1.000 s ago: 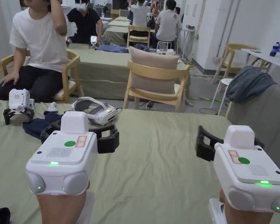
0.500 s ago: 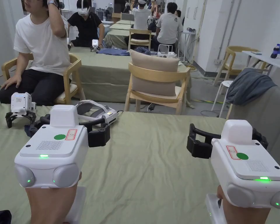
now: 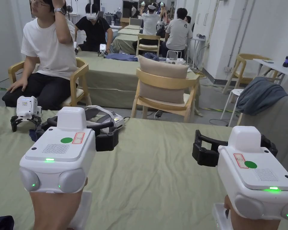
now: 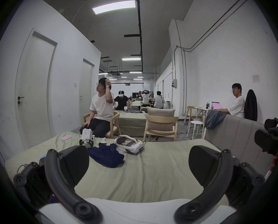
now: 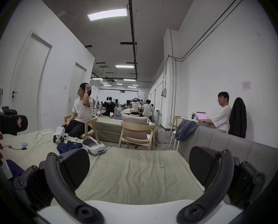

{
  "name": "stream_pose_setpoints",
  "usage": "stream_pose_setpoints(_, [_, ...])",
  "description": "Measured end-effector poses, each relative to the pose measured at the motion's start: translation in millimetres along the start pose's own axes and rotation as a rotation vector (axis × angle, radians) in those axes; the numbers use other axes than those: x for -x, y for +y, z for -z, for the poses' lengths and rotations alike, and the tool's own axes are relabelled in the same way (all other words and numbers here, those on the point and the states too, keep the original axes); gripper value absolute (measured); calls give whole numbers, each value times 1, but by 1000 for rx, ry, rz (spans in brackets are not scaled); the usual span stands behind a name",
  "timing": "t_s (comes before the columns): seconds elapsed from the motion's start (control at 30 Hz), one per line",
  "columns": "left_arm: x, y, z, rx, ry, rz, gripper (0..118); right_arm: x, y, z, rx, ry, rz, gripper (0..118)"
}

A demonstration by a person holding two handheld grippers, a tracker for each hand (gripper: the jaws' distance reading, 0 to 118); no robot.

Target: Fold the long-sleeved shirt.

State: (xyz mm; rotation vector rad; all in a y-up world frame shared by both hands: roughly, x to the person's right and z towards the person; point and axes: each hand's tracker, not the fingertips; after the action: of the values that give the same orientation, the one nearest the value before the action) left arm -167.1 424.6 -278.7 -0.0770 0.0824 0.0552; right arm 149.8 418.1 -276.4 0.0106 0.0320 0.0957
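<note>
While both handheld units hover above the green-covered table (image 3: 158,179), neither holds anything: the left gripper (image 3: 80,131) has its jaws spread wide over bare cloth, as its own view confirms (image 4: 139,162), and the right gripper (image 3: 235,146) likewise stands with its jaws wide apart over the cover (image 5: 139,162). Nearest the person, at the left edge of the table, a scrap of dark fabric (image 3: 1,222) shows at the frame corner; what it is cannot be told. Farther off on the left half of the table, the dark blue long-sleeved shirt (image 4: 106,154) lies crumpled, well apart from both grippers. Just right of the shirt rests a white headset (image 4: 129,144), and just beyond the shirt a spare gripper (image 3: 25,110) stands on its jaws. Past the far edge of the table stands a wooden chair (image 3: 164,92) with a beige cushion, and to the left a seated person (image 3: 47,60) in a white T-shirt.
</note>
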Motion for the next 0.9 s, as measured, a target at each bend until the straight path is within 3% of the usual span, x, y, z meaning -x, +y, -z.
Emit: stream_pose_setpoints(0.9, [-7,14,-10,-6,-29,16,111,-2,4,-8,-31,-13,2,118])
